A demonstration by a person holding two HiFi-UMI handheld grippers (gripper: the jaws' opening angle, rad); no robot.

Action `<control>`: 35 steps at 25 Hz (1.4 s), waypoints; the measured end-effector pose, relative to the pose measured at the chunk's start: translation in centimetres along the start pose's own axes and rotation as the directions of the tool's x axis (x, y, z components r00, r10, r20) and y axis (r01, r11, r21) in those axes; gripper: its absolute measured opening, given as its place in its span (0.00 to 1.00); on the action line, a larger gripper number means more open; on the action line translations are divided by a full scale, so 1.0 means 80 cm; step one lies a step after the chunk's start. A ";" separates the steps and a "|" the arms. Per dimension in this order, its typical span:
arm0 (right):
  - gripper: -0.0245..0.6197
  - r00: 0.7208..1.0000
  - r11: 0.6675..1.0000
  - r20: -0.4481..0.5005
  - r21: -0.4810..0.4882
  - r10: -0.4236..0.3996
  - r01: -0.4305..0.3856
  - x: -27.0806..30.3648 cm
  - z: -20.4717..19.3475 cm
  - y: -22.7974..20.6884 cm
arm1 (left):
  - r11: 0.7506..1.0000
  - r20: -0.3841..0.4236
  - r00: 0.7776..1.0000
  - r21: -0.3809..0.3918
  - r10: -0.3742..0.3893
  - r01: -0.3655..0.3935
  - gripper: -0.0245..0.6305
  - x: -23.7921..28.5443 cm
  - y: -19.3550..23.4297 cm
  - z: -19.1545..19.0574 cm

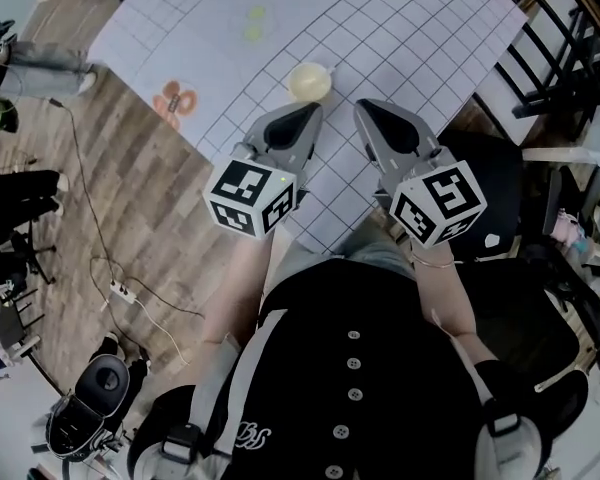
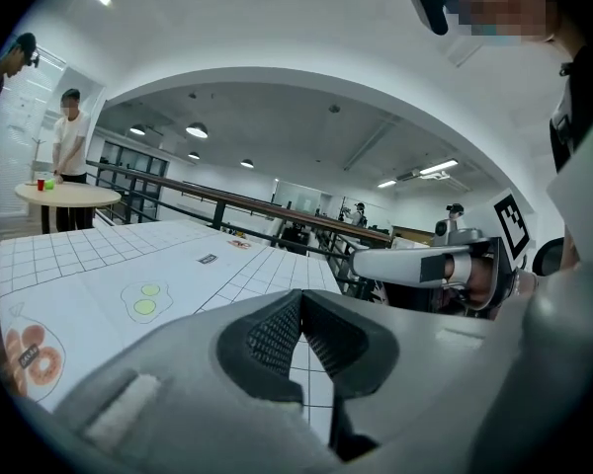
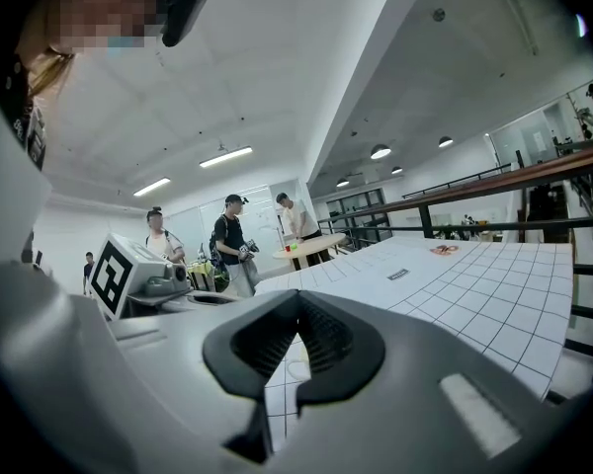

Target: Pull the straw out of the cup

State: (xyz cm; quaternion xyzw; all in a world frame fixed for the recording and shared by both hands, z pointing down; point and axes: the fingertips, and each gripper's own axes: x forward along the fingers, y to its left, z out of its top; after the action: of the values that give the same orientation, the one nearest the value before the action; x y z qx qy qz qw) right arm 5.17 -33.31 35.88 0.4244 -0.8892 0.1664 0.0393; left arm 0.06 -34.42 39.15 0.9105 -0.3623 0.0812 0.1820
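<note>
The pale cream round cup [image 1: 309, 80] sat on the white gridded counter [image 1: 420, 38], seen from overhead as a small disc, and both tools hovered just near it on the person's side. The left gripper [image 1: 302, 118] had its jaws pressed together with nothing between them, and its own view showed them meeting over bare grid squares. The right gripper [image 1: 376, 114] matched it, jaws closed and empty, nose aimed out across the counter. The cup lay just ahead of the gap between the two noses, a touch nearer the left one. The straw could not be made out from above, being too small or lost against the cup's top. By the look of it this was the approach step, with nothing gripped and the pull not yet begun. The next move would likely call for one pair of jaws to open and steady the cup's wall. The other would need to pinch the straw near its top and lift straight along its line, so that the light cup neither tipped nor slid. With both pairs shut, neither could take hold before opening.
</note>
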 end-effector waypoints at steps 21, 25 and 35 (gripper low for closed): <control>0.04 0.997 0.996 -0.076 0.085 0.013 -0.007 0.055 -0.048 -0.054 | 0.988 -0.157 0.982 0.130 0.102 -0.082 0.04 0.073 0.063 -0.038; 0.04 0.996 0.995 -0.089 0.097 0.009 -0.001 0.061 -0.055 -0.063 | 0.982 -0.179 0.977 0.167 0.116 -0.086 0.07 0.084 0.073 -0.042; 0.04 0.994 0.992 -0.110 0.127 0.008 0.006 0.070 -0.069 -0.079 | 0.970 -0.264 0.957 0.235 0.124 -0.061 0.15 0.110 0.082 -0.058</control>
State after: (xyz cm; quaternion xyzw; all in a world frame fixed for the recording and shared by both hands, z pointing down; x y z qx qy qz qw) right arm 6.06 -39.30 43.94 0.4158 -0.8735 0.2458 0.0614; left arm 1.82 -42.54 47.69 0.8868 -0.3643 0.2565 0.1226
